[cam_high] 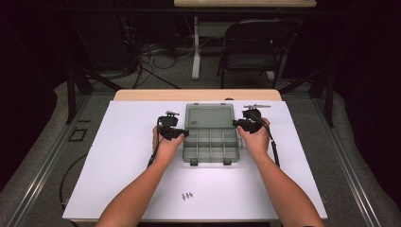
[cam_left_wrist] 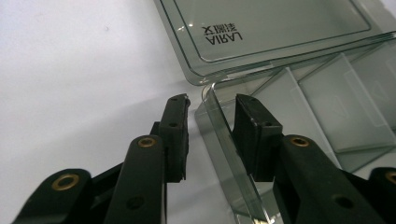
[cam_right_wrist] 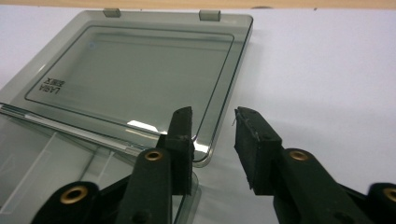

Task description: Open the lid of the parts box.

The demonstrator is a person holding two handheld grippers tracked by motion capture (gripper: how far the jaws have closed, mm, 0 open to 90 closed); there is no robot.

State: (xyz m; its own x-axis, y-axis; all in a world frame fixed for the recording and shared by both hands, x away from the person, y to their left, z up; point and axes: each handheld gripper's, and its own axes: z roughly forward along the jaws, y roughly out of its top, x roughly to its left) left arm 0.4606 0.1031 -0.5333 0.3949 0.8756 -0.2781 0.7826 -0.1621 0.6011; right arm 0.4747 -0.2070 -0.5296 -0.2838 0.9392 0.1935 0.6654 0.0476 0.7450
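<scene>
Smoked clear plastic box (cam_high: 211, 142) lying open, lid (cam_high: 210, 116) flat beyond. Left gripper (cam_left_wrist: 211, 105) parted astride the near wall, pads clear; right gripper (cam_right_wrist: 212, 116) parted over the lid corner, nothing gripped. Opening step judged complete. Next: withdraw, fetch screws (cam_high: 188, 195).

Lab or recording room around me; dark curtains, loose cables (cam_high: 156, 59) on grey carpet, folding chair (cam_high: 249, 47), white-covered table (cam_high: 142, 189).
</scene>
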